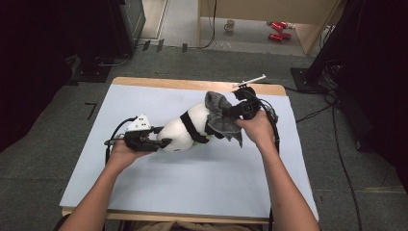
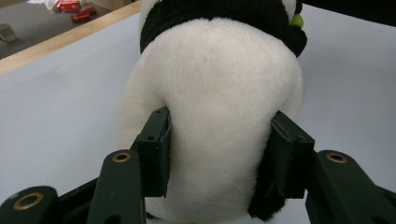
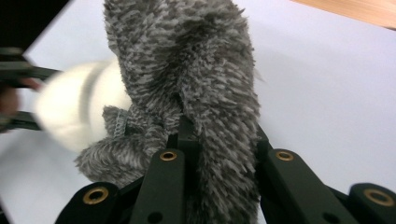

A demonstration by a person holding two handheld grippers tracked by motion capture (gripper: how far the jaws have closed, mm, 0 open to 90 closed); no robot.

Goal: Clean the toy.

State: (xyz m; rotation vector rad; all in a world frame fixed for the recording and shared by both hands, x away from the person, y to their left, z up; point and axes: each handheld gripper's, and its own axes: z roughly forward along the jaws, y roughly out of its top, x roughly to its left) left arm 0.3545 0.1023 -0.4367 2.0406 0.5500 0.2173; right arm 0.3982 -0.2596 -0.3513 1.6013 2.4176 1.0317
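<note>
Both forearms reaching in from the near edge: left claw (image 1: 162,136) level, jaws either side of the white rump of the plush panda (image 1: 187,130), pads touching the fur, hard to tell whether pressing; right claw (image 3: 217,135) clenched on the grey fuzzy cloth (image 1: 221,118), draped at the panda's far end. Panda lying mid-desk, long axis running from near-left to far-right. Pale blue desk (image 1: 192,187) with wooden edge, grey carpet, mug (image 1: 230,25) and red cans (image 1: 278,30) on floor beyond.

Black-and-white plush panda (image 1: 185,131), grey cloth (image 1: 221,117)
</note>
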